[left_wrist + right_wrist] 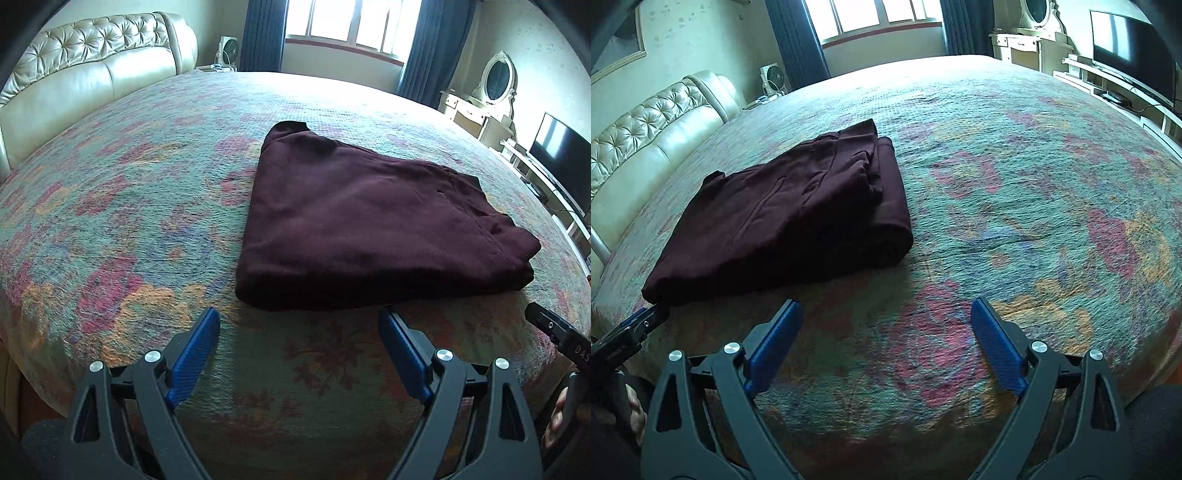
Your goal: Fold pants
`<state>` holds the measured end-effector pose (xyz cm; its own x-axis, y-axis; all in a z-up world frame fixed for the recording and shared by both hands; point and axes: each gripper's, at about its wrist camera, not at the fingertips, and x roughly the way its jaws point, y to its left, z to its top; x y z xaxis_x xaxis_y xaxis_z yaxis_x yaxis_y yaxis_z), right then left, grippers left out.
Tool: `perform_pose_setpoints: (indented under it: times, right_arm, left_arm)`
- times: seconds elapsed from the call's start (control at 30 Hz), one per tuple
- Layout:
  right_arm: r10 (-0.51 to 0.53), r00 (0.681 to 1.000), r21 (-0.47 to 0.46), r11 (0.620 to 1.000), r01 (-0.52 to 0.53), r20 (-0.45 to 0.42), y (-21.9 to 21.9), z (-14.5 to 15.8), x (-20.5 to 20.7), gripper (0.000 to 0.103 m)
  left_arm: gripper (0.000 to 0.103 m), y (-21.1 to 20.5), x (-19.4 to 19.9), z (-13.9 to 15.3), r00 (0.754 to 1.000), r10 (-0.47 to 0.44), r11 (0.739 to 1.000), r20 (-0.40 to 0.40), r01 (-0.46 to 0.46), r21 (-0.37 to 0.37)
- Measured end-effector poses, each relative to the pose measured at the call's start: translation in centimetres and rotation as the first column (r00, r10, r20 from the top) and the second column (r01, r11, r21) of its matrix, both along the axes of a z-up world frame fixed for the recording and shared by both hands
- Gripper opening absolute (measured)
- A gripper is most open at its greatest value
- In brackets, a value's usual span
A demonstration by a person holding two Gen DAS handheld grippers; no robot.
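Folded dark maroon pants [373, 225] lie on the floral multicoloured bedspread [122, 229], centre-right in the left wrist view. Left gripper [299, 328] and right gripper [886, 317] both stand spread wide, pinching nothing, low in frame just short of the cloth.

pants [362, 221]: dark maroon | bedspread [129, 221]: green-pink floral | curtains [264, 33]: navy
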<state>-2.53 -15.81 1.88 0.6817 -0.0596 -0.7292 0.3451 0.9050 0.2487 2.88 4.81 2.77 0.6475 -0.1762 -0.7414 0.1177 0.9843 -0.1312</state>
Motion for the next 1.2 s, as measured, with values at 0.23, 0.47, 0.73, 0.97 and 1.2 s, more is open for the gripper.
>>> perform_pose_setpoints:
  times: [0.23,0.47,0.73,0.97,1.2]
  right_arm:
    - [0.008,1.0,-0.008,1.0,-0.008,-0.002,0.39,-0.05,0.08,0.093]
    - [0.017,1.0,-0.014,1.0,-0.017,-0.006,0.8,-0.13,0.13,0.094]
    - [0.02,1.0,-0.017,1.0,-0.021,-0.011,0.93,-0.22,0.14,0.094]
    - [0.026,1.0,-0.019,0.999,-0.027,-0.013,0.9,-0.32,0.17,0.095]
    - [0.028,0.999,-0.02,0.999,-0.029,-0.014,0.94,-0.36,0.18,0.096]
  left_arm:
    - [0.086,0.03,-0.16,0.19,1.0,0.003,1.0,0.011,-0.003,0.005]
    - [0.086,-0.03,-0.22,0.23,1.0,0.004,1.0,0.013,-0.004,0.017]
    - [0.086,-0.06,-0.12,0.42,1.0,0.015,0.999,0.018,-0.016,0.035]
    - [0.086,-0.4,-0.23,0.63,0.999,0.008,0.998,0.034,-0.01,0.057]
    - [0.086,-0.55,-0.37,0.79,0.999,0.008,0.997,0.045,-0.011,0.072]
